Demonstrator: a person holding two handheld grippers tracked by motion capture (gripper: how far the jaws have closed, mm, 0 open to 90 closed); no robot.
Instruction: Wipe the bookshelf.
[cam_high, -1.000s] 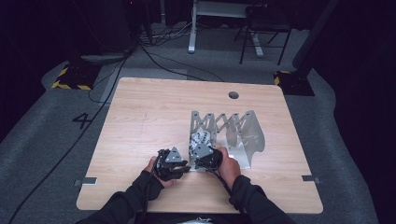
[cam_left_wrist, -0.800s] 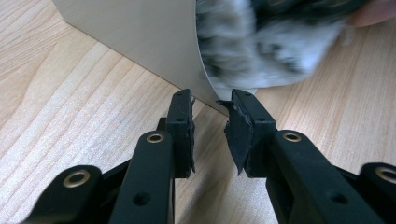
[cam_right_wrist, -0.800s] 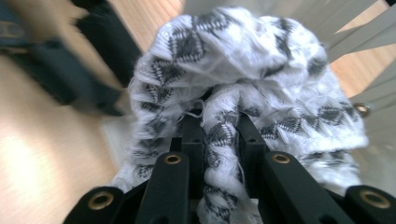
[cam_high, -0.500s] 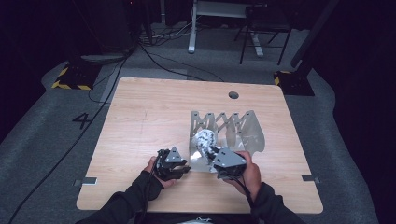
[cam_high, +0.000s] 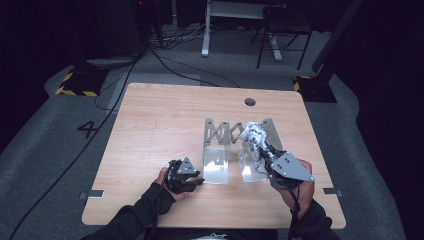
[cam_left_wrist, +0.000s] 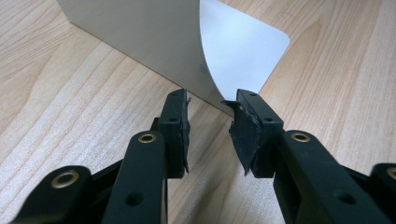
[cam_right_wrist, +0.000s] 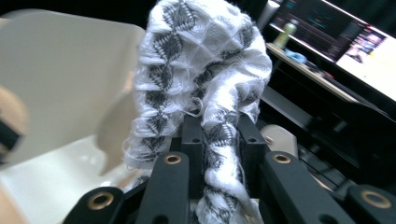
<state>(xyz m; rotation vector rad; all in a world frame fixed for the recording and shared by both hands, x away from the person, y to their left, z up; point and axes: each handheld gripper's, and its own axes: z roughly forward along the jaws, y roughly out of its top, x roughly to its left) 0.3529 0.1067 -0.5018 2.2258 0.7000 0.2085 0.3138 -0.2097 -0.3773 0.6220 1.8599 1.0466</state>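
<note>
On the surface: pale wood-grain top (cam_high: 150, 130), round cable hole at the far edge; grey carpet and cables around.
Rack: metal accordion stand (cam_high: 222, 145) with curved plates, mid-surface.
Right tool (cam_high: 263, 151): mine, clamped on a knitted white-and-grey cloth (cam_right_wrist: 201, 79), lifted over the rack.
Left tool (cam_left_wrist: 210, 126): jaws apart, just before a plate's smooth rounded corner.

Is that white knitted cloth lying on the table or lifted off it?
Lifted. The right gripper has its jaws shut on the bunched cloth, holding it up over the metal rack.
</note>
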